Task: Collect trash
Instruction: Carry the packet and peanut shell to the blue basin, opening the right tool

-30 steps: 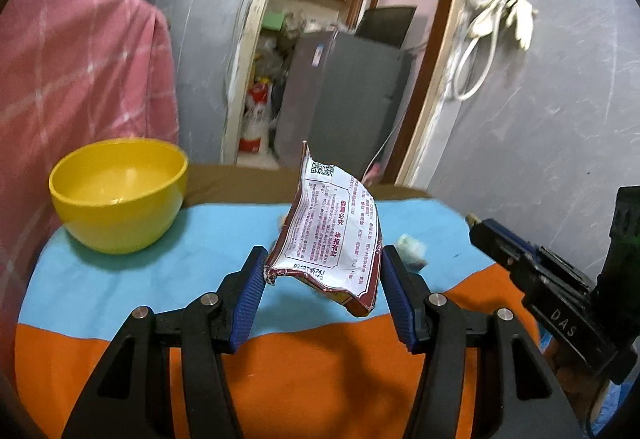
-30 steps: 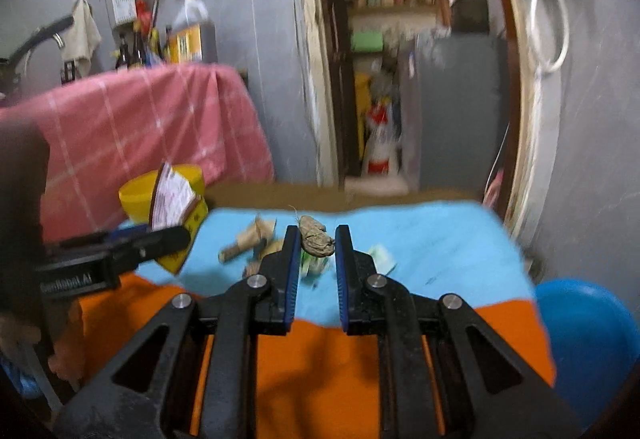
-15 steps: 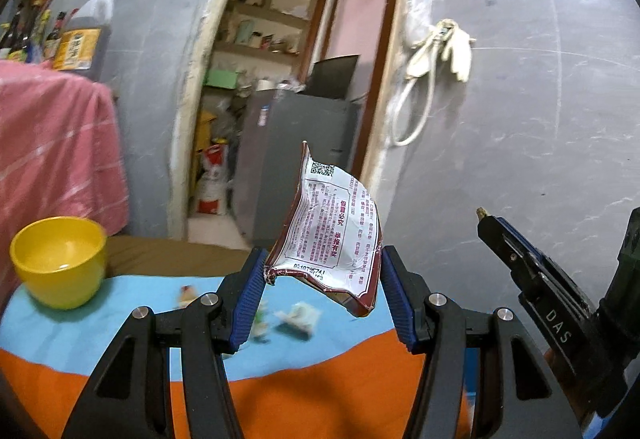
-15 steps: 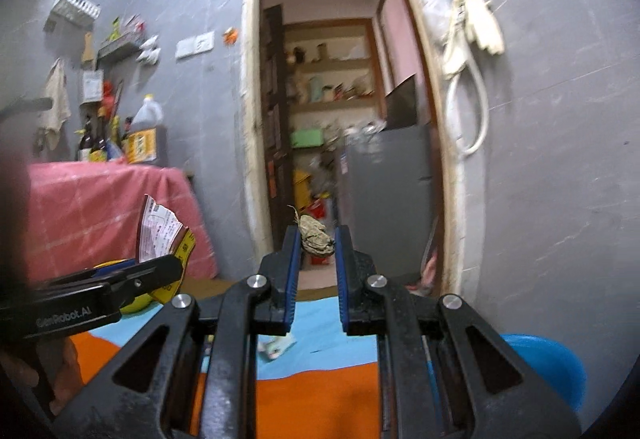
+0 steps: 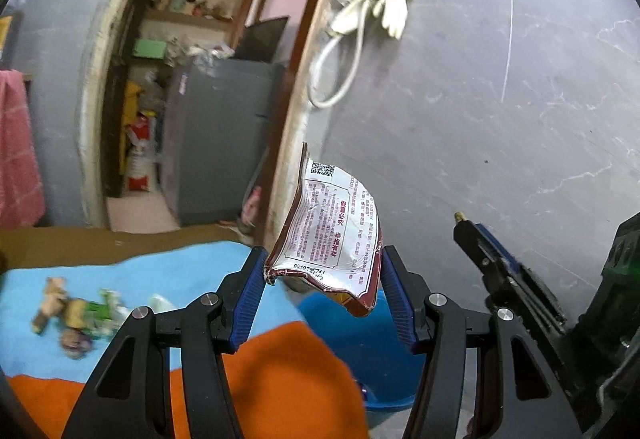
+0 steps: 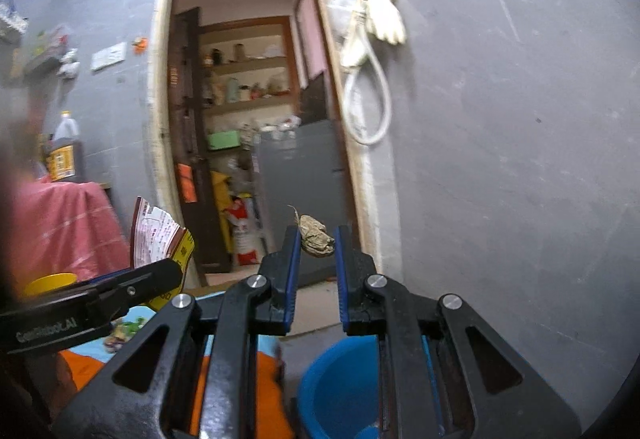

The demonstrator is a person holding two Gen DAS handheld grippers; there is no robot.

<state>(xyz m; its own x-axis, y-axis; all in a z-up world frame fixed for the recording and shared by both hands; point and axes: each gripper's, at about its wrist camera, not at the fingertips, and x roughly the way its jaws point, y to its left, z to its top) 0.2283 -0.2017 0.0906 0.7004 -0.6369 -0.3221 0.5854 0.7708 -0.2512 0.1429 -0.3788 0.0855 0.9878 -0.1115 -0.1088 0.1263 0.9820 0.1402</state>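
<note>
The left claw (image 5: 324, 287) clamps a wrapper (image 5: 332, 235), the right claw (image 6: 316, 243) pinches a brown scrap (image 6: 316, 239), each above the blue bucket (image 6: 340, 383), ready for dropping.

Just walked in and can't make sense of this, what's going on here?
A person is clearing trash with a gripper in each hand. The left gripper is clamped on a printed snack wrapper, the right gripper on a small brown crumpled scrap. Both are held up near a blue bin beside the table; more scraps lie on the tablecloth.
</note>
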